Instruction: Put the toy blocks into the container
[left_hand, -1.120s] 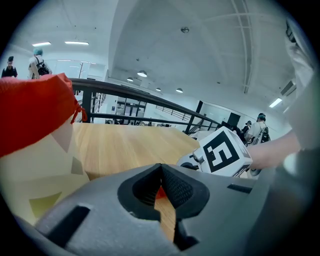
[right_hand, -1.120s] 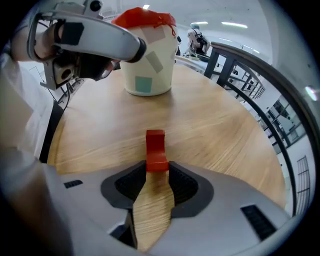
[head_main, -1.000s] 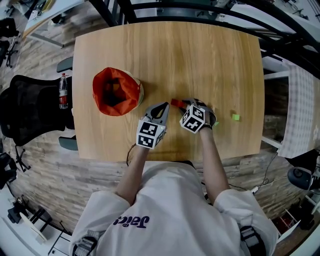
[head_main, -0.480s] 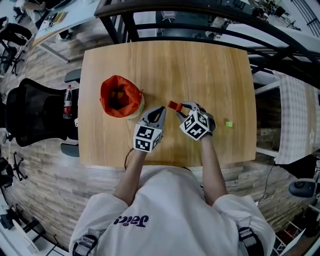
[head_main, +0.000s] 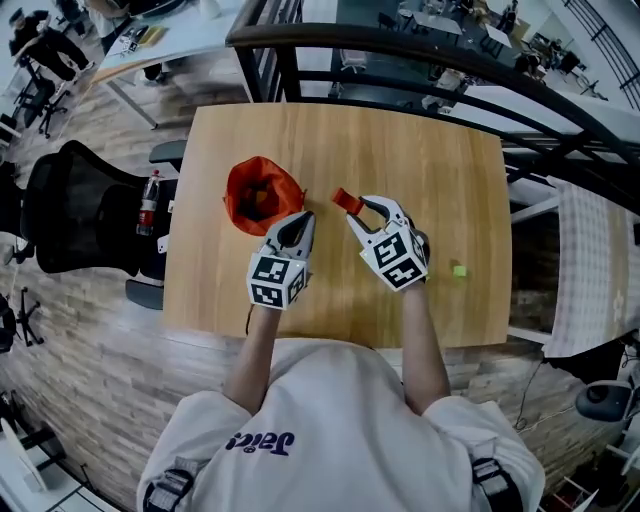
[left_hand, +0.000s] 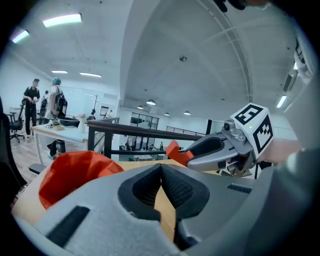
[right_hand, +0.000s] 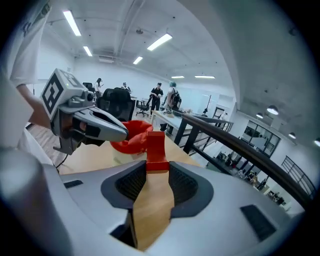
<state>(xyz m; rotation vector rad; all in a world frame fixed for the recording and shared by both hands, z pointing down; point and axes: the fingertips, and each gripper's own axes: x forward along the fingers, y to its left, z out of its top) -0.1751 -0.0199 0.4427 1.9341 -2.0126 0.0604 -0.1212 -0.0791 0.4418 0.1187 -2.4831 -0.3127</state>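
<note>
A red toy block (head_main: 347, 200) is clamped in the tips of my right gripper (head_main: 358, 208), lifted above the wooden table (head_main: 420, 150). In the right gripper view the red block (right_hand: 156, 149) stands upright between the pads of that gripper (right_hand: 157, 170). The orange fabric container (head_main: 260, 193) stands open to the left, with dark shapes inside. My left gripper (head_main: 303, 218) hovers just right of the container, its tips together and empty (left_hand: 161, 167). A small green block (head_main: 459, 270) lies on the table to the right.
A black office chair (head_main: 80, 210) and a bottle (head_main: 150, 205) stand off the table's left edge. A dark railing (head_main: 420, 55) runs behind the far edge. People stand far off in the room (left_hand: 45, 102).
Both grippers have risen off the table. The right one has carried the red block up and toward the container; the left one has moved next to the container's rim.
</note>
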